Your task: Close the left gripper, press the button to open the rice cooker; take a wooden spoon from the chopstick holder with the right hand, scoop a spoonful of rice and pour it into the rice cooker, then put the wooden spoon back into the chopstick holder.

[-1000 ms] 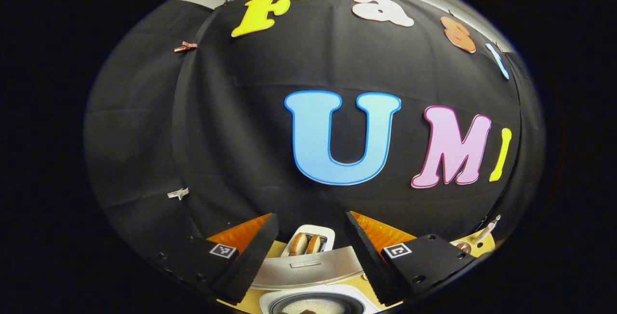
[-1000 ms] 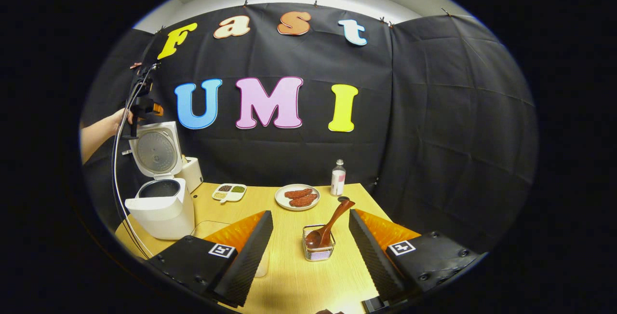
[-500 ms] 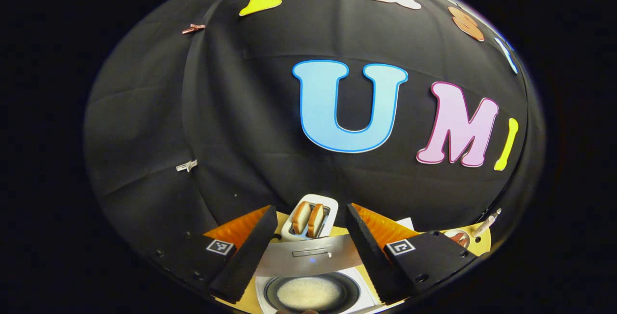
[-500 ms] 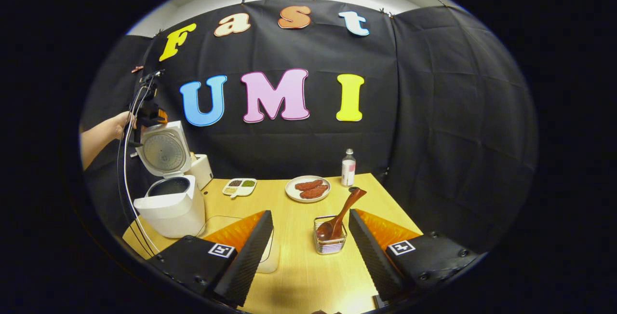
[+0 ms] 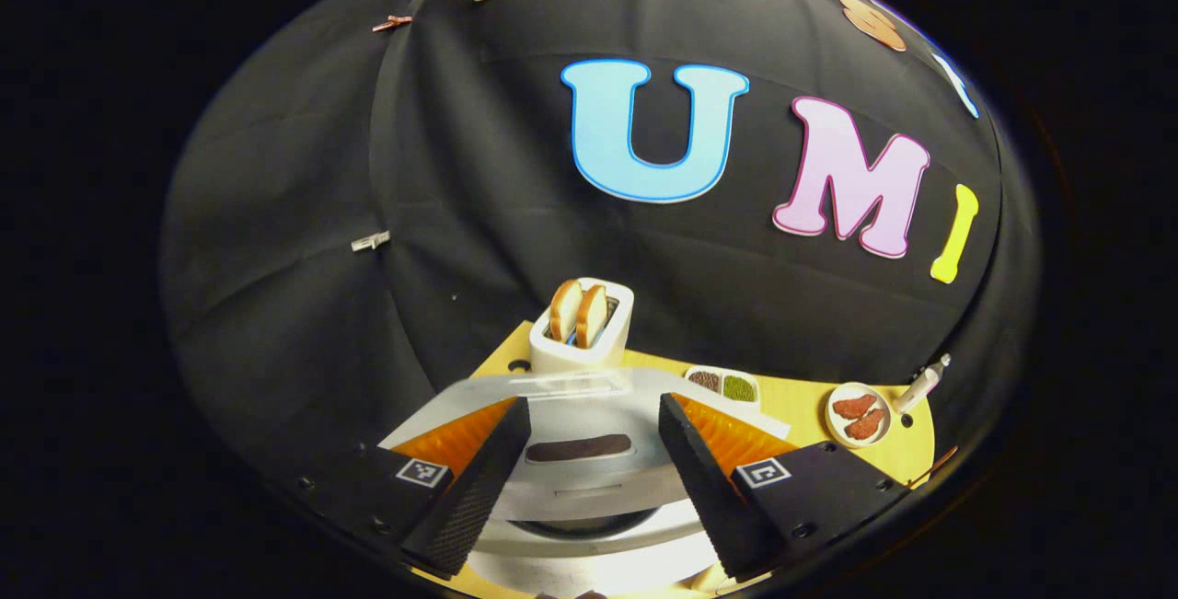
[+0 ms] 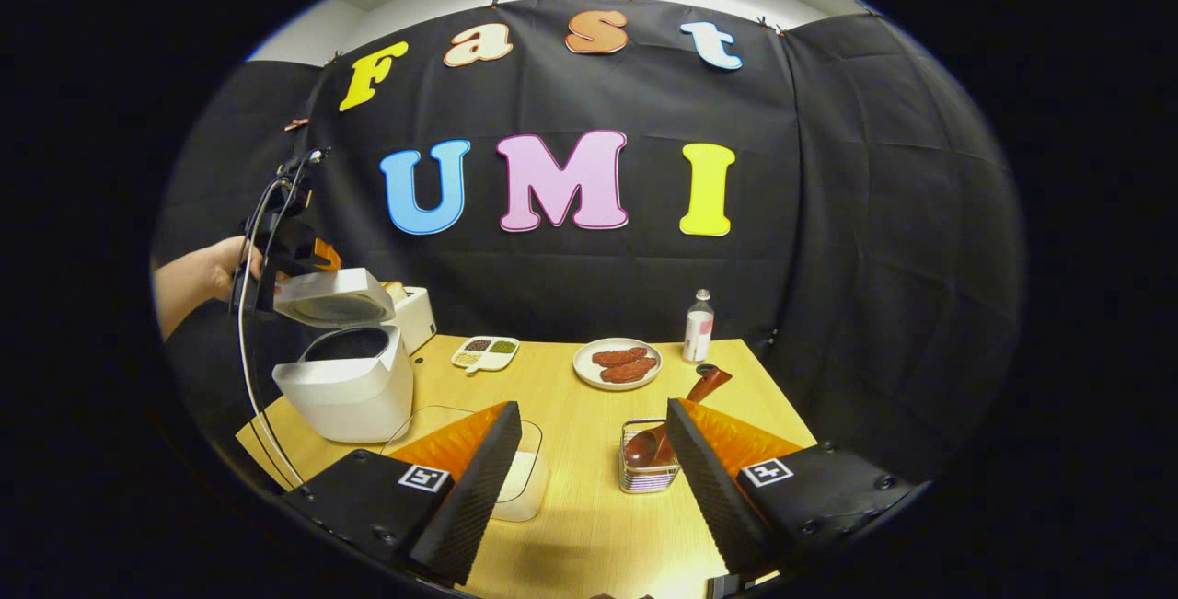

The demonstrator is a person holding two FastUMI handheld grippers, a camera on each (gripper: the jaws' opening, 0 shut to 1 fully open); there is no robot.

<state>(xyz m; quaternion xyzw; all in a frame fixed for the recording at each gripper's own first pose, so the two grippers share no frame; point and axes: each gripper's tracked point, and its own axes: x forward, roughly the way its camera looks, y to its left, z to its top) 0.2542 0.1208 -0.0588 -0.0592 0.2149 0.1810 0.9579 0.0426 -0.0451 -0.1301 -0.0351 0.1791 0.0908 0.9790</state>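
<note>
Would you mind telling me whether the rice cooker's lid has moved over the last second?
Yes. The lid has swung down toward the rice cooker's body, from upright to nearly flat.

In the right gripper view, the rice cooker (image 6: 345,383) stands left, the chopstick holder (image 6: 647,470) right, toaster (image 6: 411,316) behind the cooker.

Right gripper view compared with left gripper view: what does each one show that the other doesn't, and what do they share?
Right gripper view: the wooden spoon leaning in the wire holder, a clear tub on the table, and a hand holding the left gripper at the half-lowered lid of the rice cooker.

Left gripper view: two bread slices standing in the toaster, and a dark recess on the lid's top.

Both: rice cooker, toaster, divided dish, plate of meat, bottle.
</note>
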